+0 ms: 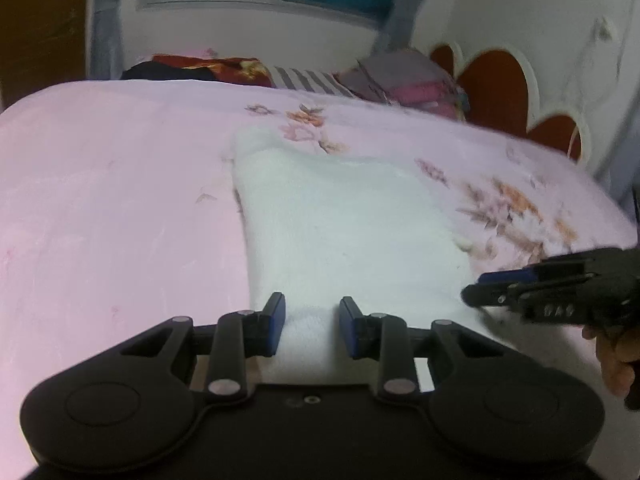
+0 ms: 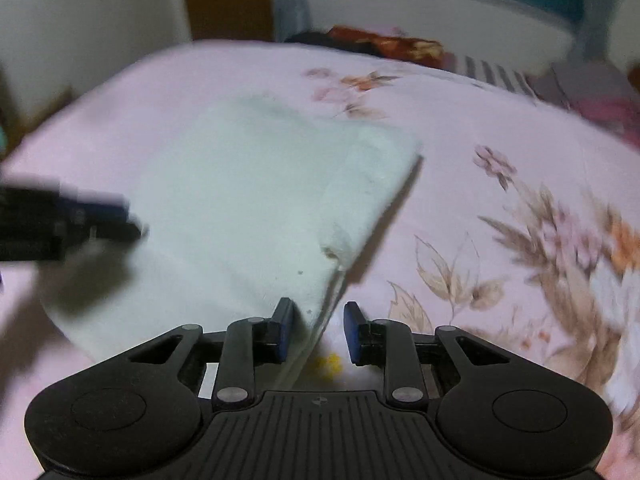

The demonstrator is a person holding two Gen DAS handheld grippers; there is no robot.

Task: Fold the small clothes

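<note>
Closest to each camera, a corner of the soft white fluffy cloth (image 1: pixel 340 216) sits between blue pads. The left gripper (image 1: pixel 312 326) grasps the cloth's near left edge. The right gripper (image 2: pixel 316 330) has the near right edge between its jaws, but I cannot tell if it pinches. I think both hold the near edge up so it can fold over. Beyond the grippers, the cloth lies on the pink flowery bedsheet (image 1: pixel 100 200). Past the cloth, folded clothes (image 1: pixel 404 80) are piled by the wall.
</note>
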